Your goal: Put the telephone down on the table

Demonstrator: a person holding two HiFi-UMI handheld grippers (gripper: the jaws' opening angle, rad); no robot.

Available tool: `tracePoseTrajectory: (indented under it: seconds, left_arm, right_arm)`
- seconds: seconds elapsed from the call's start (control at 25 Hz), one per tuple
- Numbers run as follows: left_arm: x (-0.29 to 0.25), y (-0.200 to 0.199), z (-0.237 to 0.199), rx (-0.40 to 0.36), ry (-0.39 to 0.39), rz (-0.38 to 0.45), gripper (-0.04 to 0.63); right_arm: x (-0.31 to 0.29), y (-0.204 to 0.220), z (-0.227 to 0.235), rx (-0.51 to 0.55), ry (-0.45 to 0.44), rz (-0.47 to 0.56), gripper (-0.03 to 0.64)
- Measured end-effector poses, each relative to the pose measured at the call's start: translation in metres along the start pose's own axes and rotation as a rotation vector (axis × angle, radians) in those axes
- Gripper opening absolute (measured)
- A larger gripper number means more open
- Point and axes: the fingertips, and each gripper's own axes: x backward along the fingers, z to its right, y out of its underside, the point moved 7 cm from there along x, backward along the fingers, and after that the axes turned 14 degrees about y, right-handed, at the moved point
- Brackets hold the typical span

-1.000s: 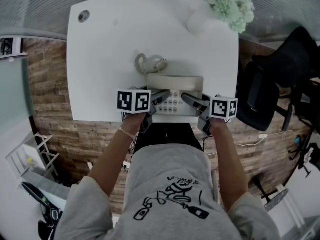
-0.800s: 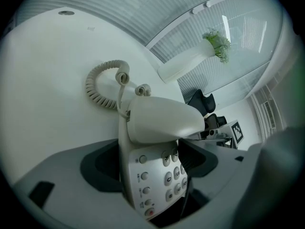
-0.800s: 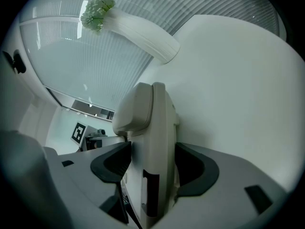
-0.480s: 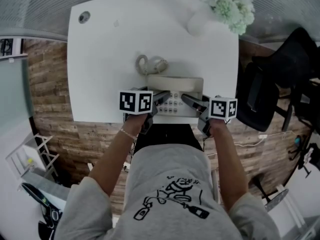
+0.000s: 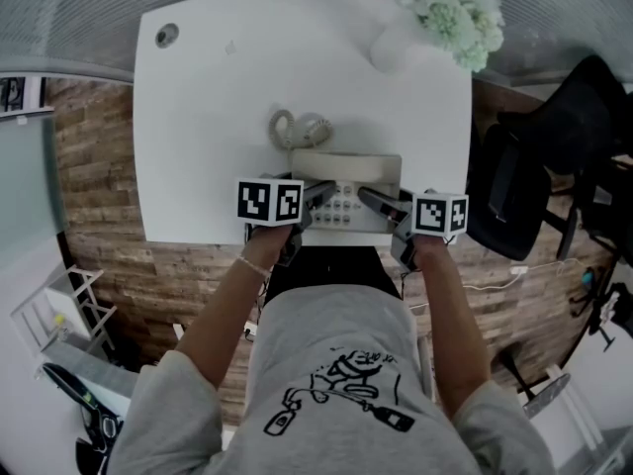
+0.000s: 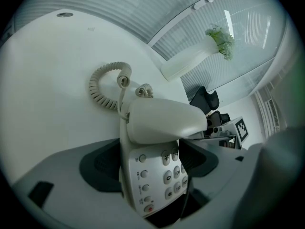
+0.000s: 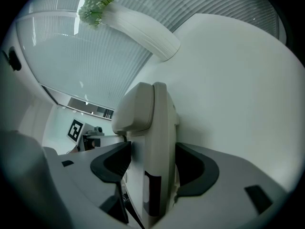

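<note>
A cream desk telephone (image 5: pixel 346 181), handset (image 5: pixel 346 159) in its cradle, lies at the near edge of the white table (image 5: pixel 218 97). Its coiled cord (image 5: pixel 297 127) lies just behind it. My left gripper (image 5: pixel 315 194) is shut on the telephone's front left part. In the left gripper view the keypad (image 6: pixel 157 175) fills the space between the pads of the left gripper (image 6: pixel 152 163). My right gripper (image 5: pixel 376 198) is shut on the front right part. Seen edge-on, the telephone (image 7: pixel 159 142) stands between both pads of the right gripper (image 7: pixel 152 163). Whether the underside rests on the table I cannot tell.
A white vase (image 5: pixel 396 43) with pale green flowers (image 5: pixel 450 8) stands at the table's far right corner. A cable hole (image 5: pixel 165 34) is at the far left. A black office chair (image 5: pixel 534 176) stands to the right of the table. The person's body is close to the front edge.
</note>
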Motion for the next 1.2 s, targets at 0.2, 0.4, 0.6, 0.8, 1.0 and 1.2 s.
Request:
tracePoseTrajectory:
  seconds: [0.2,0.4,0.6,0.8,1.0,1.2]
  left_arm:
    - [0.0013,-0.0001,-0.0007,-0.012,0.009,-0.022,0.354]
    - [0.0024,0.0002,-0.0018,-0.01,0.018,-0.026,0.354]
    - [0.0017,0.0004,-0.0022,-0.011,0.018,-0.025,0.354]
    - [0.0004,0.0,-0.0014,-0.013,0.019,-0.023,0.354]
    - [0.0008,-0.0003,-0.0023,-0.013,0.023,-0.023,0.354]
    - [0.0017,0.0019,-0.0021,-0.008,0.028,-0.026,0.36]
  right_arm:
    - [0.0008,-0.0002,-0.0009,0.003,0.012,0.002,0.304]
    - [0.0001,-0.0003,-0.0027,0.015,0.03,-0.006,0.307]
    - [-0.0005,-0.0013,-0.0032,0.031,0.044,-0.016,0.311]
    - [0.0016,-0.0043,-0.0058,0.091,0.09,-0.009,0.314]
    - [0.002,-0.0062,-0.0087,0.125,0.119,-0.006,0.314]
    - [0.0026,-0.0056,-0.0096,0.137,0.135,-0.005,0.314]
